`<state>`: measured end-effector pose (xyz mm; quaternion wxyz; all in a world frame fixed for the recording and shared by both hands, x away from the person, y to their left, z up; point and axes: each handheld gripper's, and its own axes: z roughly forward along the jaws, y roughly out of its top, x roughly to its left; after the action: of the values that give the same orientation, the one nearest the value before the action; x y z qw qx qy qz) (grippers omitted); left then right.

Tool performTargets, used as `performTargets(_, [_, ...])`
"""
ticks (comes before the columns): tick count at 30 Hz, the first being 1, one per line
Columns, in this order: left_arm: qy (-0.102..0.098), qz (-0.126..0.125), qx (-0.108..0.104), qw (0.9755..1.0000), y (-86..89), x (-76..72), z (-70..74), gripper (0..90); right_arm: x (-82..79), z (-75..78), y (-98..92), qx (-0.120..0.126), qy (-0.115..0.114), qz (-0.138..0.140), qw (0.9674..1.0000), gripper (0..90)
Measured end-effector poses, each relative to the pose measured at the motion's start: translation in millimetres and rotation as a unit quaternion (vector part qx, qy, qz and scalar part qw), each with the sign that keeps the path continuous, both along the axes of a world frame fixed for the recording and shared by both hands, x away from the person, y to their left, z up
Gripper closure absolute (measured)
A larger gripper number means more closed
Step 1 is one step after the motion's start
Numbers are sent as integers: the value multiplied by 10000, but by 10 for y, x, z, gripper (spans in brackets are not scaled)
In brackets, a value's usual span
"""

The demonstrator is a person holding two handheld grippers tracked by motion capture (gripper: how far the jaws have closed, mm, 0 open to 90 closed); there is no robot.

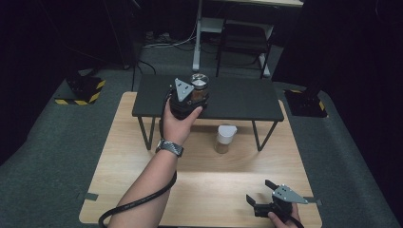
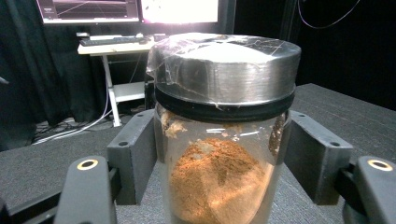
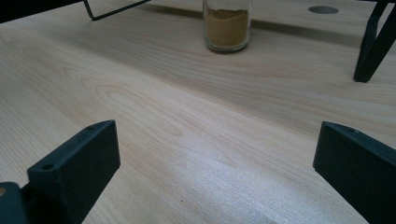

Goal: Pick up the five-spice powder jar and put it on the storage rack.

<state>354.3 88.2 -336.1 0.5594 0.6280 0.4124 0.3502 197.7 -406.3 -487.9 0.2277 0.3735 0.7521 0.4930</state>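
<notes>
A glass jar (image 1: 200,84) with a metal lid and orange-brown powder stands on the black shelf (image 1: 240,99). My left gripper (image 1: 197,96) is shut on it, its jaws pressed against the glass on both sides below the lid; the jar (image 2: 224,65) looms close between them in the left gripper view, where my left gripper (image 2: 223,161) grips it. A second jar (image 1: 225,138) with a white lid and tan powder stands on the wooden table (image 1: 142,161) under the shelf's front edge. My right gripper (image 1: 260,192) rests open near the table's front right, aimed at that jar (image 3: 227,25), with nothing in my right gripper (image 3: 215,168).
The shelf's thin black legs (image 1: 259,135) stand on the table beside the white-lidded jar. A shelf leg (image 3: 371,46) rises at the right of the right gripper view. Behind the table is a desk frame (image 1: 197,47) on dark carpet, with hazard-striped bases (image 1: 83,92) at the sides.
</notes>
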Motion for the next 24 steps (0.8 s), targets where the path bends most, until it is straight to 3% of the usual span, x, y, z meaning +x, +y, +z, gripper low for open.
performTargets(6, [63,-43,-42,10000,22,17,15,284,0,1,0,-3,1,8,10000,3])
performTargets(8, [61,-12,-53,10000,15,11,12,232,0,-1,-1,-2,-6,8,10000,3])
performTargets(11, [74,55,-130,9999,8,-6,9,56,2,0,-1,-9,-6,13,10000,3])
performTargets(14, [26,5,-157,9999,24,-18,-10,15,2,-3,-5,4,-9,12,10000,3])
performTargets(24, [-41,-218,-174,9996,116,-93,-23,5,0,-2,-2,-8,-16,17,10000,3])
